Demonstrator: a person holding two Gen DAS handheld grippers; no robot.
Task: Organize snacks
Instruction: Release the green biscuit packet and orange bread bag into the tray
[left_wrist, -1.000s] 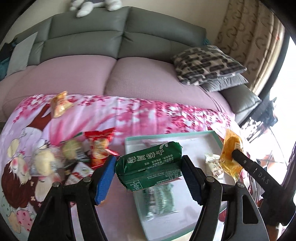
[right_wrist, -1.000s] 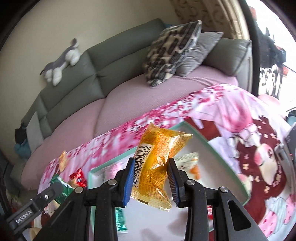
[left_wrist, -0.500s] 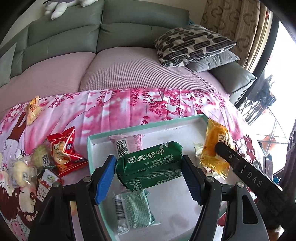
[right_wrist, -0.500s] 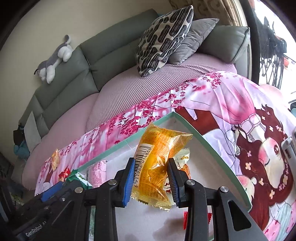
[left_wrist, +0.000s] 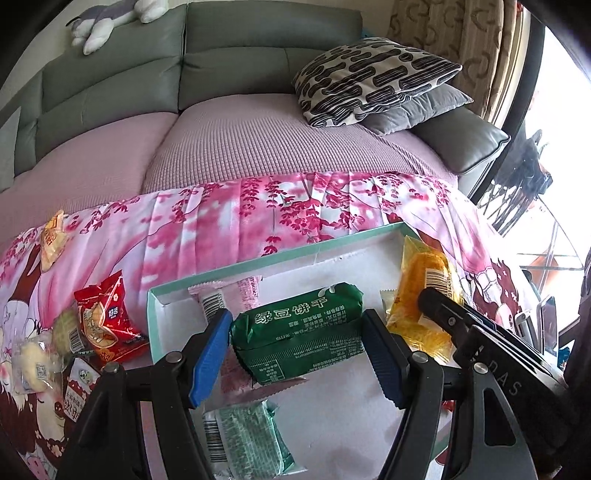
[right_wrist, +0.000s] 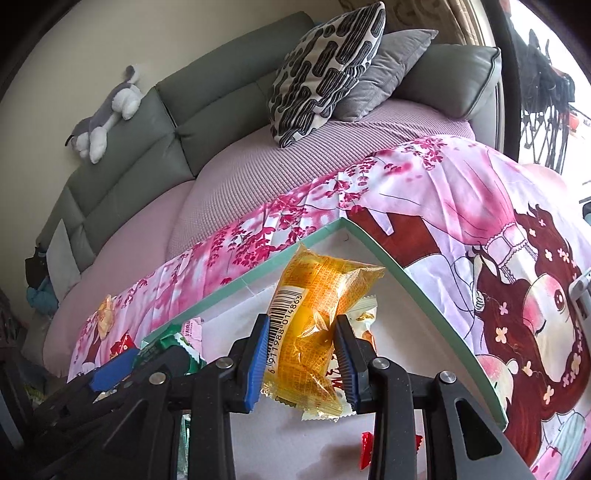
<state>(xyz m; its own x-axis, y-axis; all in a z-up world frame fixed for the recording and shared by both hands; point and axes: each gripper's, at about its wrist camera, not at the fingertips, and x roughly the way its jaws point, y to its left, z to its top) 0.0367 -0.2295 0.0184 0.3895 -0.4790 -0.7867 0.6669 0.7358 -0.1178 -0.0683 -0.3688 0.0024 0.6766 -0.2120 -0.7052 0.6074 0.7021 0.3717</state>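
My left gripper (left_wrist: 295, 343) is shut on a dark green snack pack (left_wrist: 299, 328), held over the white tray with a mint-green rim (left_wrist: 280, 260). In that tray lie a pink pack (left_wrist: 240, 291) at the back and a pale green pack (left_wrist: 247, 439) in front. My right gripper (right_wrist: 301, 354) is shut on a yellow-orange snack pack (right_wrist: 314, 325), hanging over the tray's far right corner (right_wrist: 343, 221). That yellow pack (left_wrist: 421, 288) and the right gripper's black finger (left_wrist: 443, 314) also show at the right of the left wrist view.
Loose snacks lie on the pink floral cloth (left_wrist: 258, 218) left of the tray: a red pack (left_wrist: 103, 321), an orange pack (left_wrist: 51, 240), several clear-wrapped cakes (left_wrist: 33, 362). A grey sofa (left_wrist: 221, 55) with patterned cushion (left_wrist: 373, 74) stands behind. A red wrapper (right_wrist: 369, 450) lies in the tray.
Both grippers have moved over the tray and lower, each still holding its pack. The left one has shifted right, so the tray now fills the view under it.
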